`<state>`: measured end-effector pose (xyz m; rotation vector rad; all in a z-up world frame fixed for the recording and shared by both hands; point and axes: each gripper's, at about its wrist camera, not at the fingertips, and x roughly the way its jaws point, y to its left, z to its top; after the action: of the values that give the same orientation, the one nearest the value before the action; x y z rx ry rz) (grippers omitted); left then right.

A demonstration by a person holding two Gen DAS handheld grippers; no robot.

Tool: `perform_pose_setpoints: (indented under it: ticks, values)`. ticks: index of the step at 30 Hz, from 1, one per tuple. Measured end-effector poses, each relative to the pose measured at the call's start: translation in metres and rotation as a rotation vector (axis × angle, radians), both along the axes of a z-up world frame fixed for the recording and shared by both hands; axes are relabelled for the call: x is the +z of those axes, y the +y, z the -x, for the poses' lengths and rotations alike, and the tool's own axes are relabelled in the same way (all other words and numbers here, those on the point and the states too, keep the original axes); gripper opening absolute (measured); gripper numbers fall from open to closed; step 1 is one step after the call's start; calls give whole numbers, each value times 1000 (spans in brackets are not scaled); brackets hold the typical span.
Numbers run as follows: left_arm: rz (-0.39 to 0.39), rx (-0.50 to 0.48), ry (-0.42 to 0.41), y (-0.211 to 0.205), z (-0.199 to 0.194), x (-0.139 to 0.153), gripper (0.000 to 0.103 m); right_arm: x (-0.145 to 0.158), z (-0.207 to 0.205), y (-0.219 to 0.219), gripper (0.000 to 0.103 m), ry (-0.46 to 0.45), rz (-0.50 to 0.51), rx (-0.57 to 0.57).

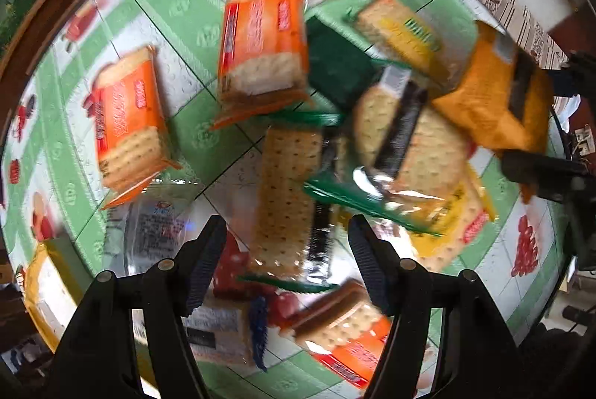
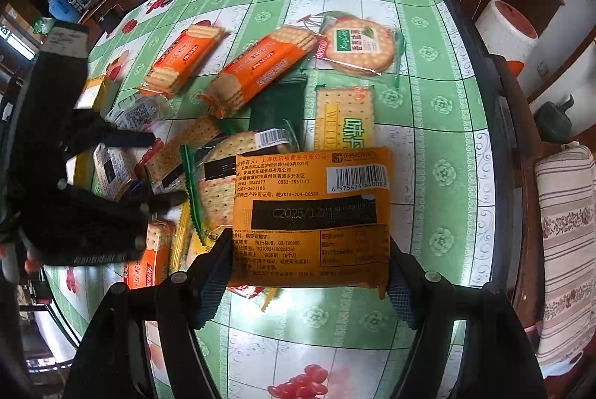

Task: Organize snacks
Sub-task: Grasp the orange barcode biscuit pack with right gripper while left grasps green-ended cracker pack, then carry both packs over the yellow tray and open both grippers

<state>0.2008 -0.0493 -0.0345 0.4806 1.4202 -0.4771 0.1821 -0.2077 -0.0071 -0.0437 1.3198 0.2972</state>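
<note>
Risk: right gripper [image 2: 309,272], jaws pinching only the yellow packet's [image 2: 313,212] lower edge, may drop it onto the pile; left gripper [image 1: 287,250] hangs spread.

Left claw [image 1: 287,265] spread wide, nothing between fingers, angled downward. Right claw [image 2: 309,272] fingers clamped on both side edges of orange packet [image 2: 313,216], held raised ahead of claw.

Round cracker pack [image 2: 358,49] lies behind the square one [image 2: 344,117] on the table [image 2: 439,123].
</note>
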Motion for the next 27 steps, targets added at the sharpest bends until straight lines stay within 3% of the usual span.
perform_pose_setpoints:
  ticks: [3, 6, 8, 9, 16, 19, 21, 27]
  values:
    - [8, -16, 19, 2, -8, -9, 67, -2, -2, -1, 75, 8, 1, -6]
    - [34, 33, 8, 6, -24, -12, 68, -4, -4, 0, 75, 6, 9, -4]
    - [30, 58, -20, 6, -27, -11, 60, -6, -6, 2, 74, 3, 21, -4]
    - [37, 56, -30, 7, -26, -7, 46, -7, -5, 2, 74, 0, 25, -9]
    - [13, 129, -76, 17, -5, -4, 45, -10, 0, 1, 74, -8, 23, -38]
    - [80, 180, -112, 32, 7, 11, 45, -6, 6, 2, 74, -16, 10, -44]
    - [147, 225, -90, 51, 23, 24, 45, -1, 13, 2, 74, -25, -2, -44]
    - [240, 291, -91, 71, 72, 47, 45, 2, 41, 5, 74, -14, 16, -24]
